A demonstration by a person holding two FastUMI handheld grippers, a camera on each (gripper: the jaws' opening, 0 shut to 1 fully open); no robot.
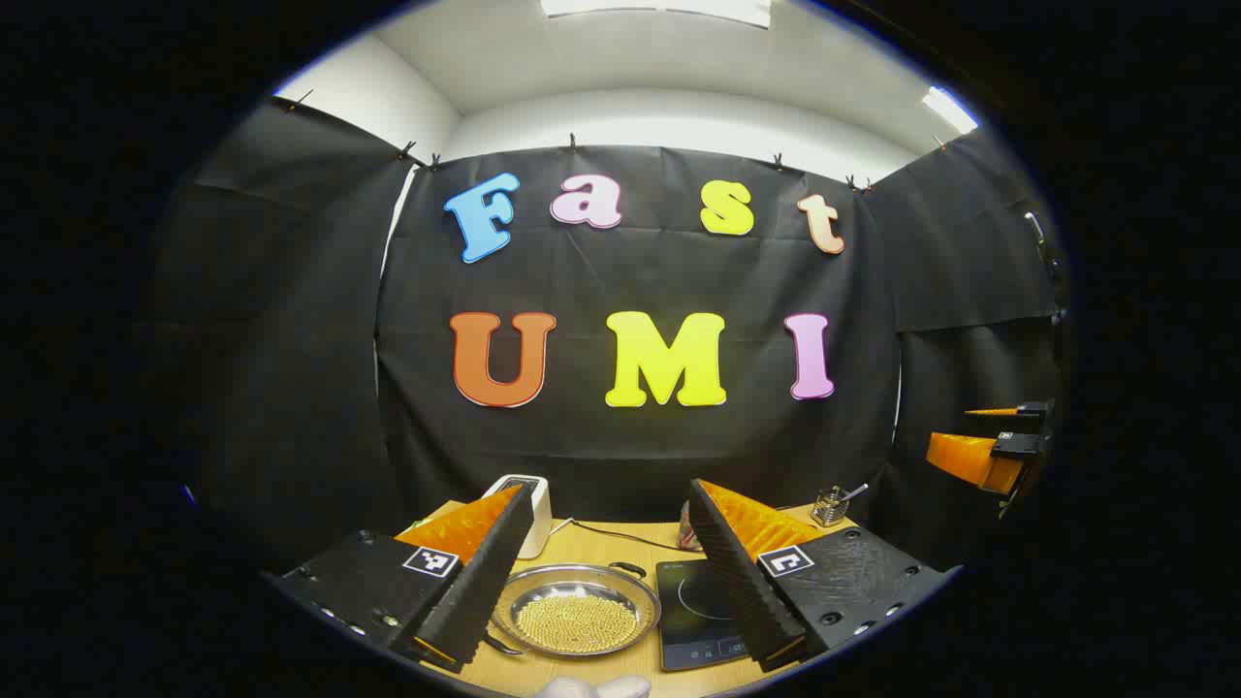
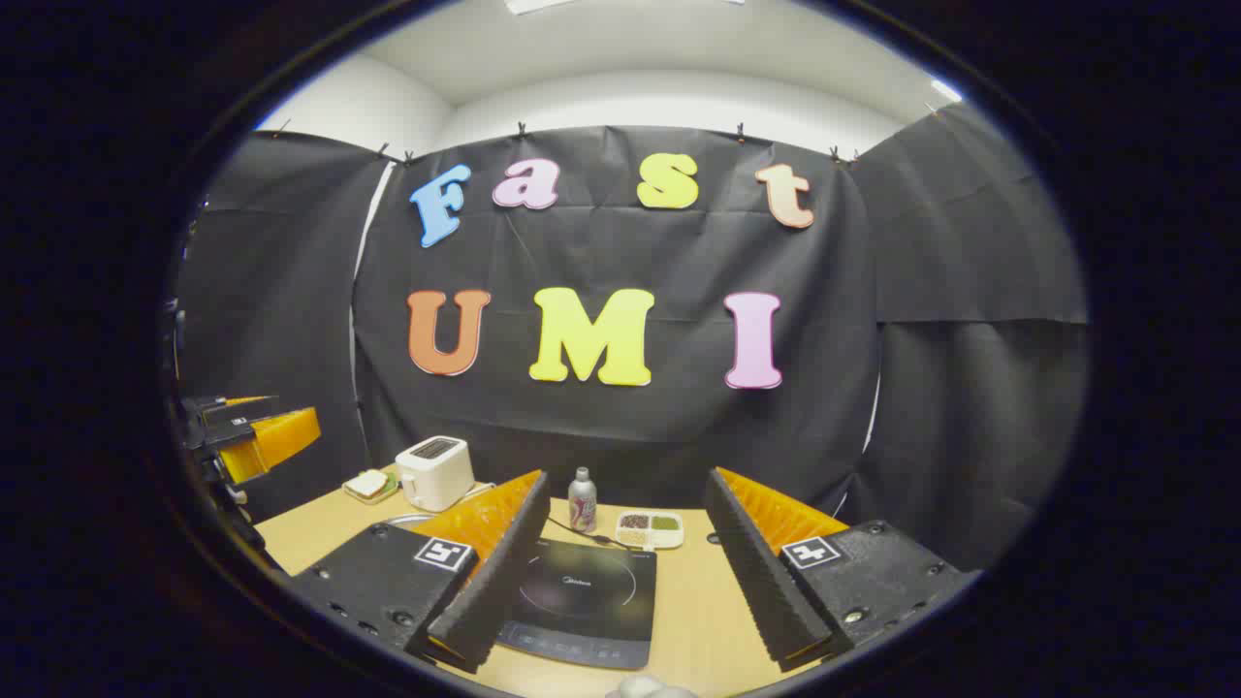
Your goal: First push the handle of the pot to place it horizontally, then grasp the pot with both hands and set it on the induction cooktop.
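The pot point(image 1: 576, 611), a shallow metal pan holding small yellowish beads, sits on the wooden table point(image 1: 620, 543) just left of the induction cooktop point(image 1: 700, 613). One dark loop handle point(image 1: 626, 568) shows at its far right rim. In the left gripper view the pot lies low between the fingers of the left gripper point(image 1: 620, 582), nearer the left finger, with neither finger touching it; the jaws stand wide apart and hold nothing.

In the right gripper view the right gripper point(image 2: 620, 572) is likewise spread and empty, with the cooktop below and between its fingers, toward the left one. A small printed word sits on the cooktop's glass, too small to read with confidence.

Farther back stand a white toaster point(image 2: 433, 471), a plate with a sandwich point(image 2: 368, 485), a can point(image 2: 582, 500) and a divided dish point(image 2: 650, 528) of grains. A wire holder point(image 1: 830, 506) stands at the far right of the table.
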